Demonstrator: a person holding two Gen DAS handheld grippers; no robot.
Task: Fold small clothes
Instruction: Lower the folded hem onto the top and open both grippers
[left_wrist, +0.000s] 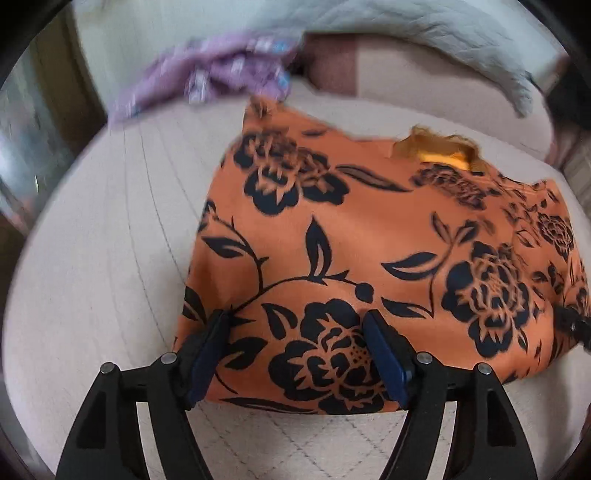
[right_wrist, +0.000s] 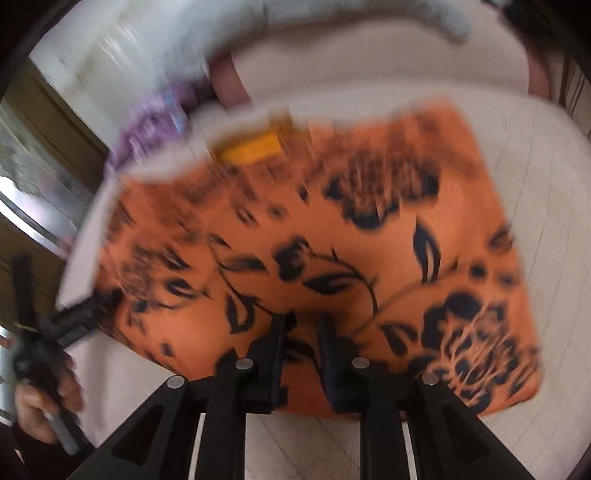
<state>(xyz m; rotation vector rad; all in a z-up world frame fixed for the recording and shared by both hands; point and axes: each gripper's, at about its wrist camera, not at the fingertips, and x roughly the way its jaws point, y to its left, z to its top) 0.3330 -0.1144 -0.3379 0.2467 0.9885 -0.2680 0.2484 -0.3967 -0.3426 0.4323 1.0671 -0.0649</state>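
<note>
Orange floral garment (left_wrist: 369, 229) lies on bed (left_wrist: 110, 258); purple cloth (left_wrist: 221, 74) behind. Left hand-held gripper (left_wrist: 295, 354) wide, right hand-held gripper (right_wrist: 301, 354) narrow, both over its near edge.

Between the black-and-navy left tongs (left_wrist: 295, 354), an orange garment (left_wrist: 369, 229) is showing black flowers; beyond them, a lilac cloth (left_wrist: 218, 77) is lying.

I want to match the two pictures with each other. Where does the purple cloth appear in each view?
Left wrist: the purple cloth lies at the upper left, beyond the far left corner of the orange garment.
Right wrist: the purple cloth is at the upper left, blurred, beyond the orange garment.
Shared landmark: the yellow label at the garment's far edge.
</note>
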